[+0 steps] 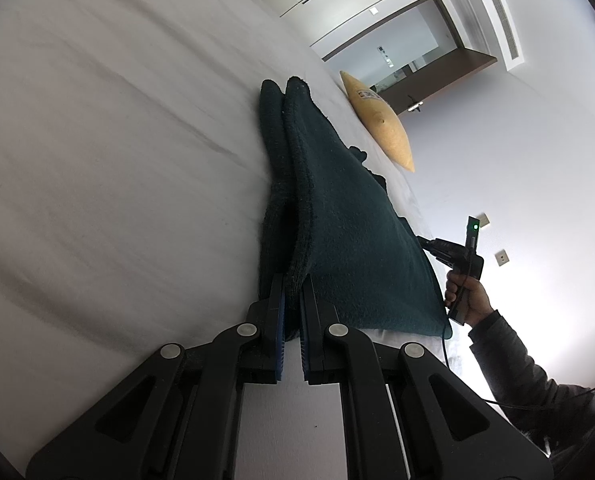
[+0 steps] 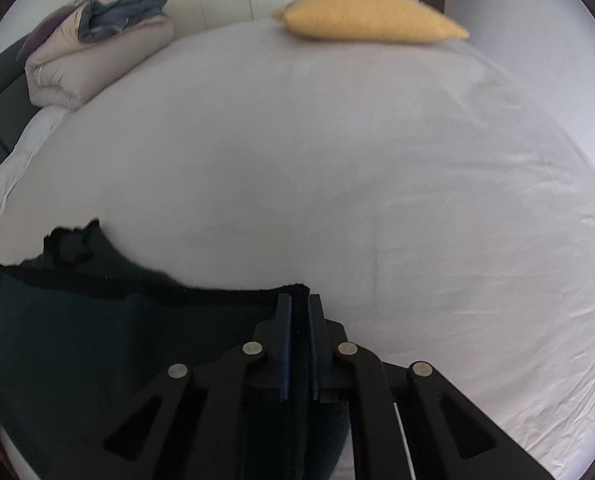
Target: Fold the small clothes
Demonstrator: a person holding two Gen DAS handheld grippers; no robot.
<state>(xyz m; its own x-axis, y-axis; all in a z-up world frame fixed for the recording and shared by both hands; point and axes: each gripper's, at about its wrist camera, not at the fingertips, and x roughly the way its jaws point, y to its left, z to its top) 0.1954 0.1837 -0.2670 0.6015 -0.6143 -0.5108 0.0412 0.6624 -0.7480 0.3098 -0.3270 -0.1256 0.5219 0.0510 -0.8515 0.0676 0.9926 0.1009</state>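
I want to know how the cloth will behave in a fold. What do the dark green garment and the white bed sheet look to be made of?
The dark green garment looks like a thick knit, perhaps wool or fleece: fuzzy matte surface, ribbed rolled edges. The white bed sheet looks like thin, smooth woven cloth, likely cotton: fine creases, faint sheen.

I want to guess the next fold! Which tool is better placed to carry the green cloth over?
Probably the right tool. It pinches a free corner of the green cloth with open bed ahead. The left tool grips the already doubled edge, better for holding.
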